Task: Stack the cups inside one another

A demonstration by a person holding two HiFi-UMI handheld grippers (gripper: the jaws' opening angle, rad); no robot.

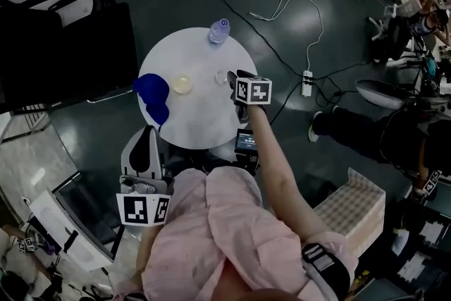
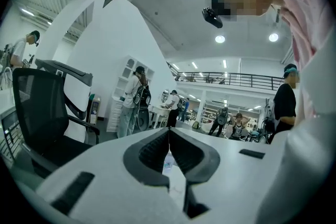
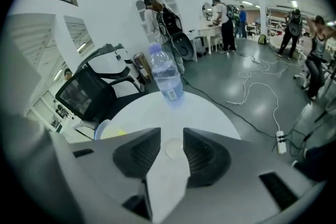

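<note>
Currently the right gripper (image 1: 230, 78) hangs over the table (image 1: 201, 127), jaws a narrow gap apart with a small clear cup (image 3: 172, 148) showing in that gap, not yet pinched; a yellowish cup (image 1: 182, 84) and a blue cup (image 1: 151, 91) wait to its left, and a bottle (image 3: 165, 78) stands beyond its tips. The left gripper (image 2: 169, 136), jaws pressed together on nothing, is held off the table. The thin cup could squash or skid if the jaws close off-centre, and a forward lurch might topple the bottle

On the counter (image 1: 201, 127), a bottle (image 1: 219, 31) stands at the far edge. Near the middle sit the left cup (image 1: 182, 84) and, apart from it, the right cup (image 1: 221, 77), just ahead of the right gripper (image 1: 232, 80).
</note>
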